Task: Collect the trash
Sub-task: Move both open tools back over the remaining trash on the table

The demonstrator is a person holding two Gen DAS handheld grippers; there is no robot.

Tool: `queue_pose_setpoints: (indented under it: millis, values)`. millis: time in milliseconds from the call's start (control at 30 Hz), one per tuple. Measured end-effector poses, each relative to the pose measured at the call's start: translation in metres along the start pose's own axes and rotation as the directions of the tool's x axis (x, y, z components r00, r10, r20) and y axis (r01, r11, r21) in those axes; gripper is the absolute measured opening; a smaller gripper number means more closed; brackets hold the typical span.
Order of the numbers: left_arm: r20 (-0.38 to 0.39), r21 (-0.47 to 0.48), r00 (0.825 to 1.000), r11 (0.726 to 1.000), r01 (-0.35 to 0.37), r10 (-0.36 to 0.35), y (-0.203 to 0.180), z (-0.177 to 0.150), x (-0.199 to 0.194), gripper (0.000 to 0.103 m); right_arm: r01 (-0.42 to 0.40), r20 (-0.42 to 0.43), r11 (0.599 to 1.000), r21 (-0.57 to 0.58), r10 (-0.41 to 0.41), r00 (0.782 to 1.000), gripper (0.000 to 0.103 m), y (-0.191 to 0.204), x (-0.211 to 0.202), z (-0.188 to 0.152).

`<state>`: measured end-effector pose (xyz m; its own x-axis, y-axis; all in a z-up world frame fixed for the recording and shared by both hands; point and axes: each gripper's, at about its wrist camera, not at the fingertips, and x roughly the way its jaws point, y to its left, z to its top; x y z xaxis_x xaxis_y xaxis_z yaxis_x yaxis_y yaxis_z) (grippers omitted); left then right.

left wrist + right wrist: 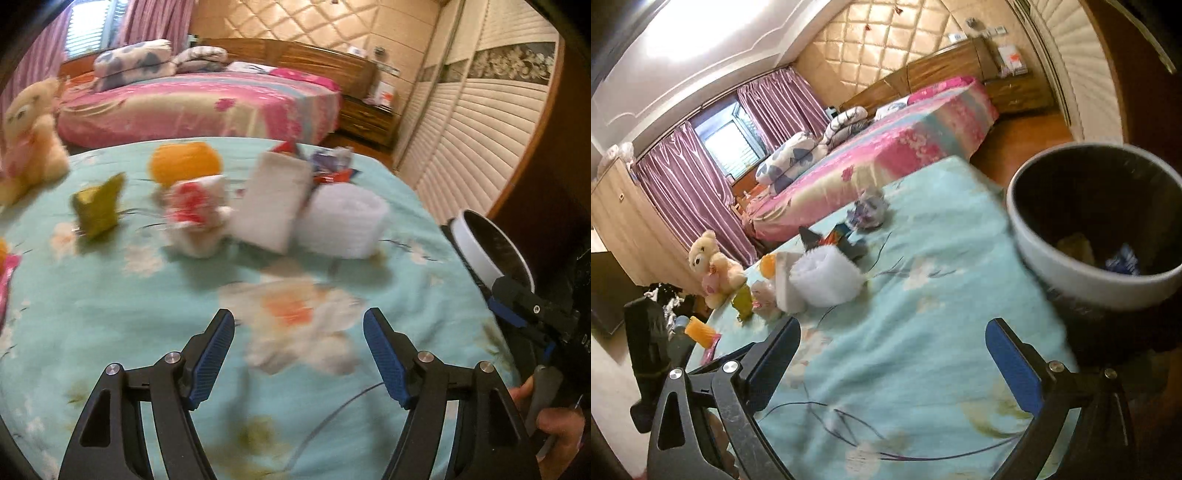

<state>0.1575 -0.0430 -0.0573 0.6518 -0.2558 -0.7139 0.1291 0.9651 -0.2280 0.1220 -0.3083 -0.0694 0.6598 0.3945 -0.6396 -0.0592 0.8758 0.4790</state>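
Turquoise floral bedsheet (pixel 110 314) spreads under both tools | white-rimmed round bin with black liner (pixel 1089 236) at right edge, scraps inside | white foam roll (pixel 345 221) far centre, beside white flat packet (pixel 273 206), crumpled wrappers (pixel 328 166) behind | left gripper (pixel 299 354) jaws apart, empty | right gripper (pixel 892 363) jaws apart, empty

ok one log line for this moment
left gripper: open, empty | right gripper: open, empty | bin: some trash inside | foam roll: on bed
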Motion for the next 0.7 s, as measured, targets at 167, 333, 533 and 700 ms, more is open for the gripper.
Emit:
queue_pose_setpoints:
  millis: [167,333,533,700]
  values:
    - [0.007,-0.033,0.999,0.999,-0.039,0.039,0.022,-0.005,-0.015,0.072,-0.014,-0.043,0.999,-0.044,0.012,0.999,0.101,0.018,0.014,-0.009]
    - [0.009,-0.047,0.998,0.997,-0.067,0.067,0.032,-0.005,-0.018,0.072,0.014,-0.066,0.994,-0.108,-0.021,0.998,0.101,0.036,0.025,-0.010]
    - [-0.003,-0.057,0.996,0.994,-0.089,0.089,0.041,0.001,-0.009,0.072,0.073,-0.128,0.986,-0.150,-0.093,0.987,0.101,0.049,0.051,-0.009]
    - [-0.015,-0.062,0.995,0.993,-0.098,0.097,0.054,0.014,0.009,0.072,0.058,-0.115,0.989,-0.133,-0.073,0.991,0.101,0.050,0.062,-0.005]
